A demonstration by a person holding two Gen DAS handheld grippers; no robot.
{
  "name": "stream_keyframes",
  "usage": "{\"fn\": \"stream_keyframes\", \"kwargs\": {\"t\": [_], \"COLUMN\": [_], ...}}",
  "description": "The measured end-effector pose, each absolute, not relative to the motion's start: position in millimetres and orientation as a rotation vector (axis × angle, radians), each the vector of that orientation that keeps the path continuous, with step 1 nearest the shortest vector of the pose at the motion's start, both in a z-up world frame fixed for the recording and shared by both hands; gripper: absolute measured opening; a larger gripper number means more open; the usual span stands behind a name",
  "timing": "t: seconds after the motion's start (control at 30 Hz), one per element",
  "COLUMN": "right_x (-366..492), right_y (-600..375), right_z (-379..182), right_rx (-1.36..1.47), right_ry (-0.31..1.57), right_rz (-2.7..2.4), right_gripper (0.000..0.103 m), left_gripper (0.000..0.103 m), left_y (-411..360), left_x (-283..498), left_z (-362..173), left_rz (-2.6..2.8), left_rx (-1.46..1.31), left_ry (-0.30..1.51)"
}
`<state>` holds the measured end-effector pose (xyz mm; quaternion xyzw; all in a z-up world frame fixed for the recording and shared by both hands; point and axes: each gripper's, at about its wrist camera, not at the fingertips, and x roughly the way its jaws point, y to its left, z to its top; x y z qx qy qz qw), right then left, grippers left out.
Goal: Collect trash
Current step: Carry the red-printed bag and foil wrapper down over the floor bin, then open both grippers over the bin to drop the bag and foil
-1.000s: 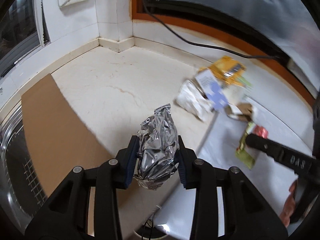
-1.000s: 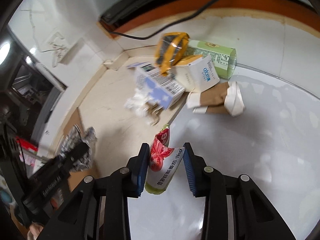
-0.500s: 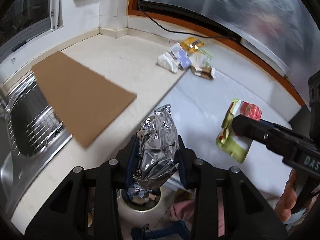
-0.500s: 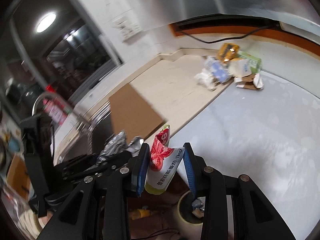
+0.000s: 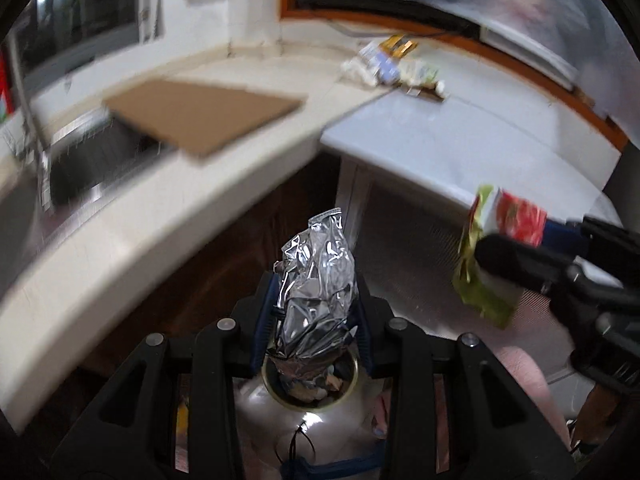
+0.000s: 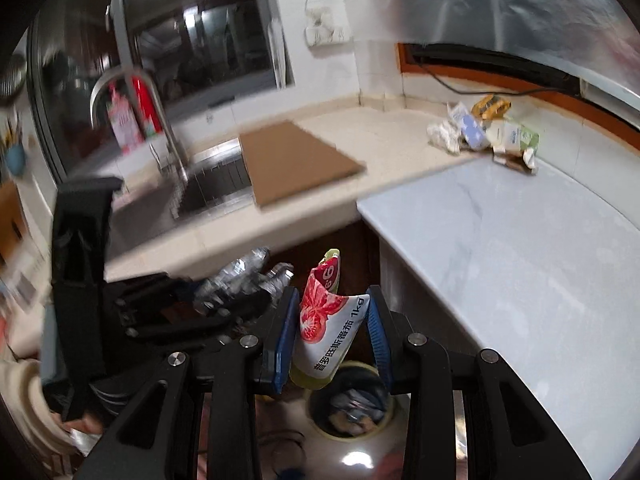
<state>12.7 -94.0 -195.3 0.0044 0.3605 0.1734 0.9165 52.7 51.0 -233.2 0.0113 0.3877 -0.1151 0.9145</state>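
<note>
crinkled foil wrapper point(image 5: 318, 280), glossy tomato pouch point(image 6: 328, 328)

Crumpled silver foil bag point(image 5: 318, 280): creased, shiny, standing upright, clamped between two blue-padded fingers point(image 5: 265, 316) directly above the open trash can point(image 5: 310, 394), which already contains scraps.

Red-and-green tomato pouch point(image 6: 326, 322): flattened, top torn open, printed "1kg", held upright between blue fingers point(image 6: 285, 336) over the trash can.

Remaining trash pile point(image 6: 486, 134): crumpled white paper, blue-white carton, yellow wrapper, green-white box, brown scrap, clustered on the table near the far corner.
</note>
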Motion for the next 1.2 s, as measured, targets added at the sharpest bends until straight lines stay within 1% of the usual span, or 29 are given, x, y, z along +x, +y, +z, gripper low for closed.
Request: {"fn": "stream_keyframes", "kwargs": {"t": [0.1, 0.23, 0.33, 0.57, 0.7, 0.83, 1.03, 1.2], "right_x": [6.0, 3.7, 7.7, 34.3, 47.7, 58.2, 82.1, 97.1], "right_y": [-83.9, -72.8, -67.8, -67.7, -64.3, -58.2, -62.4, -66.5], "right_z": [-240.3, -299.3, -344.1, -450.7, -499.7, -528.0, -544.7, -554.7], "right_rx": [-0.018, -0.052, -0.027, 0.036, -0.017, -0.077, -0.009, 0.032], "right_ry": [0.819, 0.899, 0.968, 1.130, 1.204, 1.250, 1.287, 1.306], "right_rz": [0.357, 0.363, 0.365, 0.306, 0.285, 0.270, 0.256, 0.245], "right_gripper": [0.033, 0.033, 0.033, 0.033, 0.034, 0.035, 0.036, 0.038], "left_gripper": [0.032, 0.032, 0.032, 0.032, 0.033, 0.033, 0.033, 0.033], "left_y": [61.1, 64.6, 69.7, 80.5, 82.5, 79.6, 75.1, 68.8], "left_x": [47.4, 43.2, 44.8, 68.0, 78.0, 96.0, 115.9, 119.5], "left_z": [-280.2, -335.8, -375.7, -448.7, -477.8, -497.4, -519.3, -523.6], "left_rz": [-0.232, -0.212, -0.205, -0.185, -0.193, -0.188, -0.171, -0.192], "left_rx": [-0.034, -0.007, -0.010, -0.020, -0.029, -0.033, -0.036, -0.023], "left_ry": [0.880, 0.955, 1.014, 1.146, 1.210, 1.261, 1.299, 1.303]}}
